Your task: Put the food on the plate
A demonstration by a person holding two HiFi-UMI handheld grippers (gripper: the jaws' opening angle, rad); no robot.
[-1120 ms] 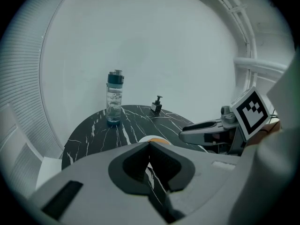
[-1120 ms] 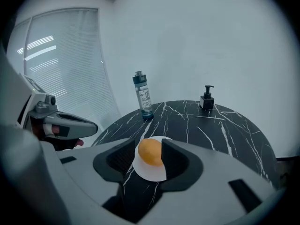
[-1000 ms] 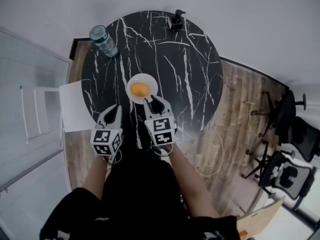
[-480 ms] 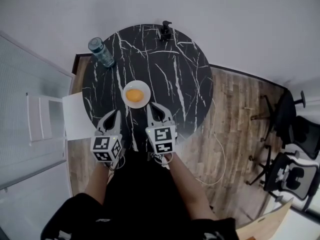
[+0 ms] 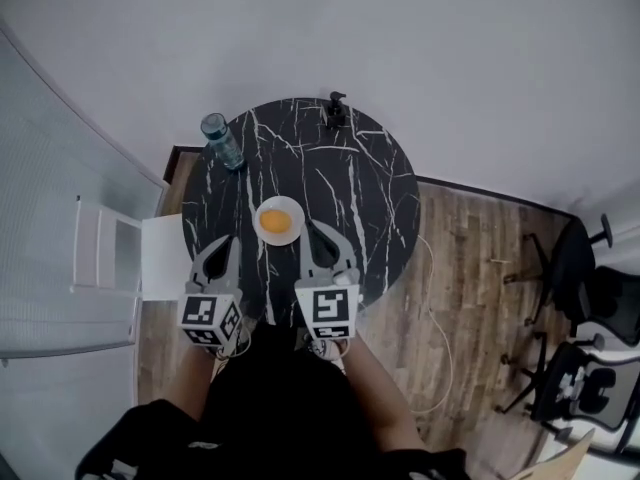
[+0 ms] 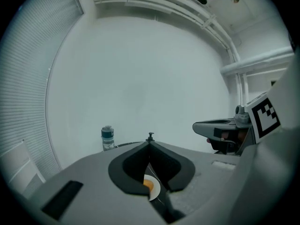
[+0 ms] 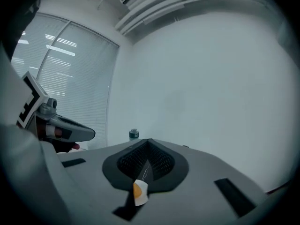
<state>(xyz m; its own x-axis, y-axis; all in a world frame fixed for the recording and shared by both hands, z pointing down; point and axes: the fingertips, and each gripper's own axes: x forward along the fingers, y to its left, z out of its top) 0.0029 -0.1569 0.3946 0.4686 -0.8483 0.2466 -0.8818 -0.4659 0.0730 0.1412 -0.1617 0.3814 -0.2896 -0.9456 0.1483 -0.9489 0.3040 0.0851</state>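
Note:
A white plate (image 5: 281, 232) with an orange piece of food (image 5: 273, 222) on it sits near the front of the round black marble table (image 5: 370, 198). My left gripper (image 5: 222, 244) hovers over the table's front edge, left of the plate, with its jaws together and nothing in them. My right gripper (image 5: 317, 231) is just right of the plate, apart from it, shut and empty. In the left gripper view, the plate (image 6: 154, 190) and food (image 6: 148, 184) show below the closed tips (image 6: 150, 146). The right gripper view shows the plate (image 7: 140, 194) the same way below its tips (image 7: 148, 141).
A clear water bottle (image 5: 221, 141) with a teal cap stands at the table's far left edge. A small black object (image 5: 337, 111) sits at the far edge. A white chair (image 5: 112, 258) is to the left. Wood floor and office chairs (image 5: 585, 298) lie to the right.
Both grippers have drawn back from the plate toward the person. The right gripper, which was at the plate's rim, is now apart from it. The head view has pulled back, so the table looks smaller.

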